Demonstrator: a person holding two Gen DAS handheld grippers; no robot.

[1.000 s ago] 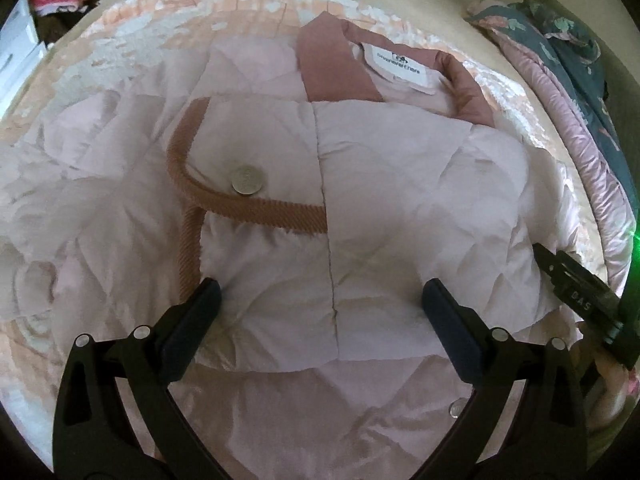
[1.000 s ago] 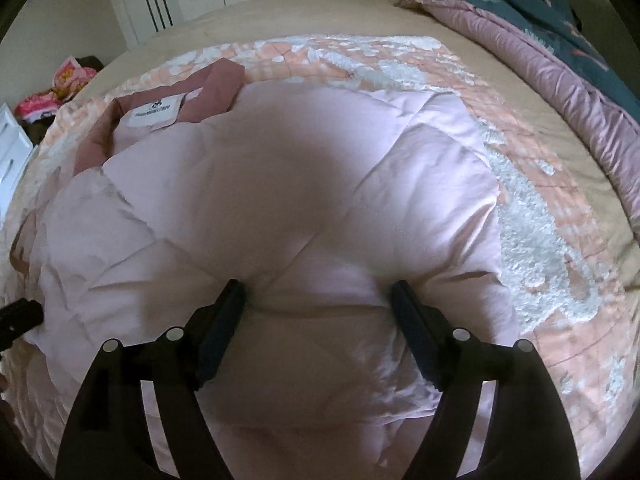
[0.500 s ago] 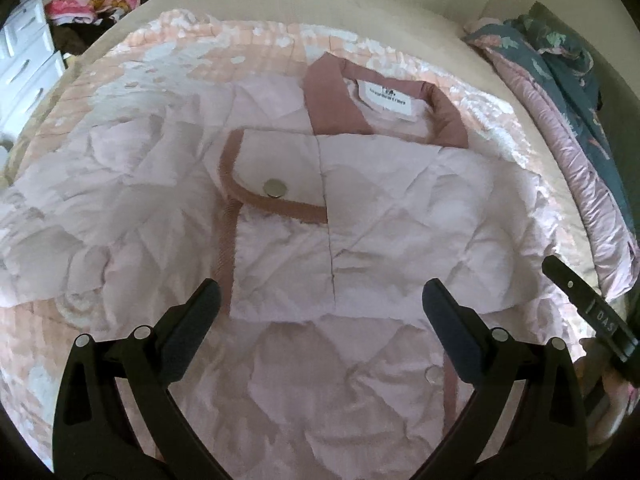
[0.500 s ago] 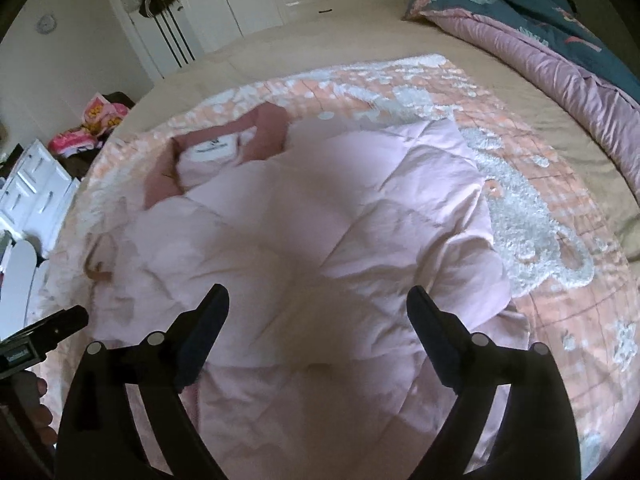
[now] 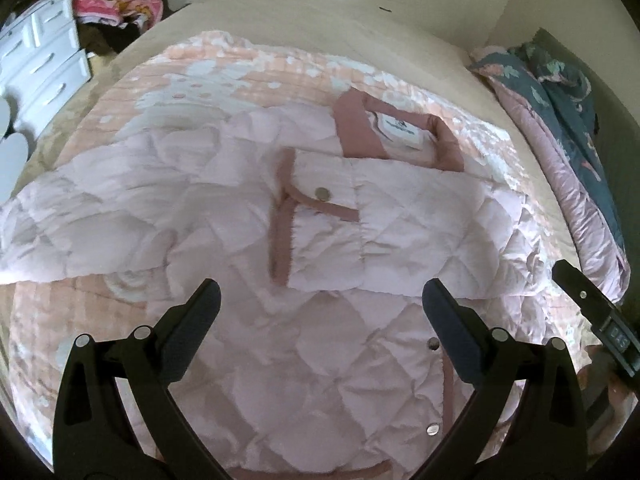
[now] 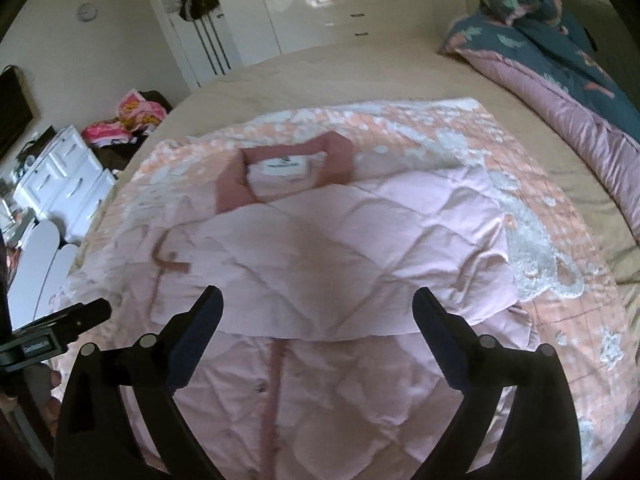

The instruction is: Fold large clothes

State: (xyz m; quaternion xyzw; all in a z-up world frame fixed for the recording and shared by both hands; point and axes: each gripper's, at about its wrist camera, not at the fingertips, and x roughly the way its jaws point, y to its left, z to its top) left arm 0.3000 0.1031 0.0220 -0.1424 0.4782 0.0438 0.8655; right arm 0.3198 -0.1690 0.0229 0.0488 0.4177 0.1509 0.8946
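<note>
A pale pink quilted jacket (image 5: 312, 364) with dusty-rose trim lies flat on the bed, collar (image 5: 400, 132) at the far end. One sleeve (image 5: 400, 236) is folded across its chest; the other sleeve (image 5: 88, 224) spreads out to the left. My left gripper (image 5: 320, 312) is open and empty, above the jacket's lower body. My right gripper (image 6: 316, 316) is open and empty, above the folded sleeve (image 6: 360, 264) and the snap placket (image 6: 276, 384). The right gripper's body shows at the left wrist view's right edge (image 5: 600, 320).
A peach and white patterned blanket (image 5: 240, 64) lies under the jacket on a beige bed. A teal and mauve duvet (image 6: 560, 72) is heaped along the right side. White drawers (image 5: 44, 56) and a pile of pink clothes (image 6: 132, 116) stand at the left; wardrobes behind.
Both grippers have pulled back and up from the jacket, so more of the bed and room shows. The sleeve stays folded across the chest. Both stay open.
</note>
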